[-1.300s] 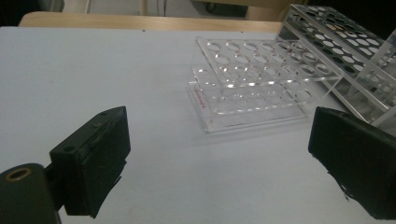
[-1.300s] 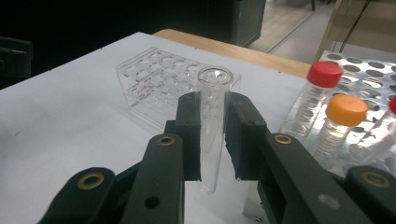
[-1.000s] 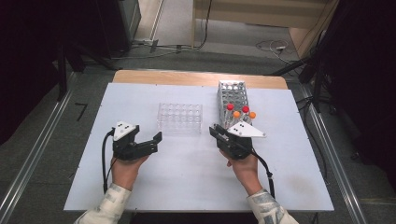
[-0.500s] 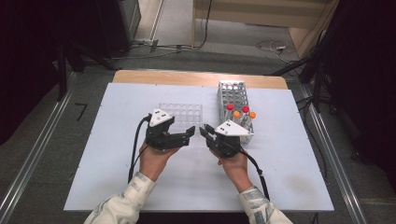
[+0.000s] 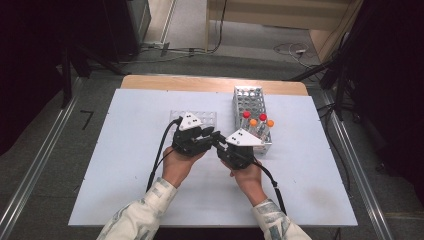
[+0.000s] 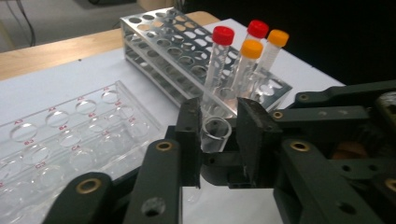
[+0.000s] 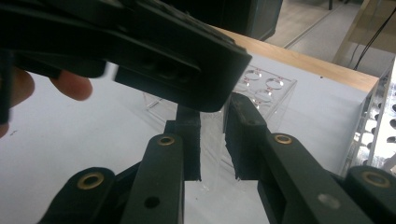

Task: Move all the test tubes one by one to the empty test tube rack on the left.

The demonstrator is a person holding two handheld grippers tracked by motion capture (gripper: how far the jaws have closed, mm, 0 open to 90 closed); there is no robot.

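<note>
A clear uncapped tube (image 6: 215, 134) lies between the two grippers at the table's middle. My right gripper (image 7: 212, 149) is shut on the tube (image 7: 214, 135), and in the high view its tips (image 5: 218, 145) point left. My left gripper (image 6: 217, 140) comes from the other side with its jaws closed around the tube's open end; from above it (image 5: 214, 136) meets the right one tip to tip. A metal rack (image 5: 248, 100) (image 6: 163, 42) holds two red-capped tubes (image 6: 223, 35) and two orange-capped tubes (image 6: 252, 48) at its near end. An empty clear plastic rack (image 5: 200, 116) (image 6: 70, 140) (image 7: 266, 88) stands just behind the left gripper.
The white table top (image 5: 125, 150) has free room to the left, right and front of the hands. A wooden strip (image 5: 210, 82) runs along the back edge. Metal rails (image 5: 40, 165) flank the table on the floor.
The left gripper has swept right from the table's left to meet the right gripper. The right gripper has shifted slightly left, away from the metal rack.
</note>
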